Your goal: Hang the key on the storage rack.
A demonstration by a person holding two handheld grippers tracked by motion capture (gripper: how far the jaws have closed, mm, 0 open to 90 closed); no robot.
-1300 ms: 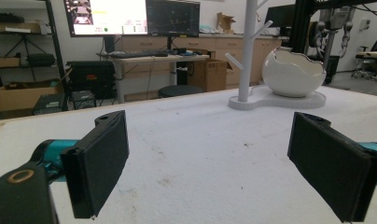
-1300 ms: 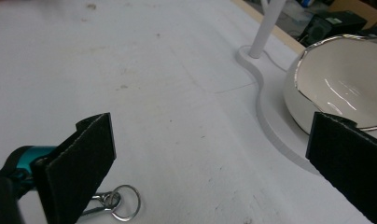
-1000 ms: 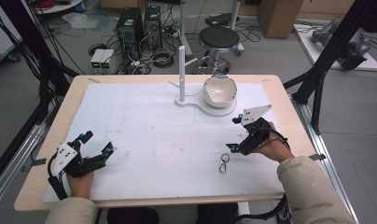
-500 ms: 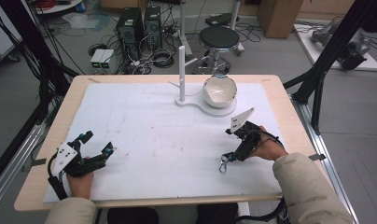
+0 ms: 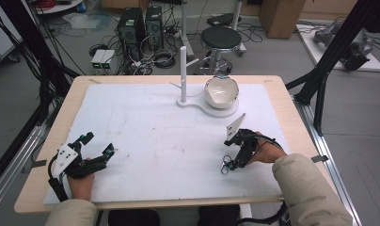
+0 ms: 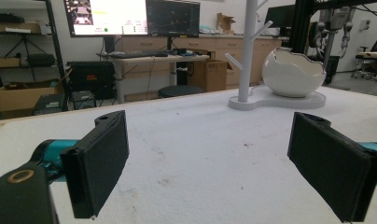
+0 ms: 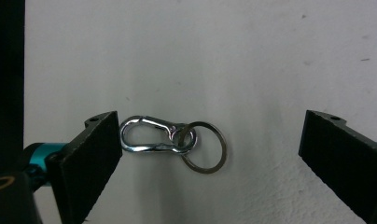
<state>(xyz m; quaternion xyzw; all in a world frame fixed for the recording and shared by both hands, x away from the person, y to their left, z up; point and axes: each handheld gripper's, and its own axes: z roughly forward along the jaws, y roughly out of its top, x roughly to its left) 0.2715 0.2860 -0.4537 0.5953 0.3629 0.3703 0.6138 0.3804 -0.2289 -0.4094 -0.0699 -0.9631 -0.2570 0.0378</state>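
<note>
1. The right gripper (image 5: pixel 231 162) hangs wide open over the shiny silver metal snap-hook joined to a round split ring (image 7: pixel 172 142), which lies flat on the white table cover (image 5: pixel 155 136) between its jaws, close to one pad
2. The left gripper (image 5: pixel 96 149), also wide open and empty, sits well apart from the snap-hook

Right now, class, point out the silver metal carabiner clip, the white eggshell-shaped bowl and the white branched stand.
silver carabiner clip (image 7: pixel 147 135), right gripper view, its loop.
white eggshell-shaped bowl (image 6: pixel 291 74), left gripper view, outer wall.
white branched stand (image 5: pixel 183 75), high view, its post.
</note>
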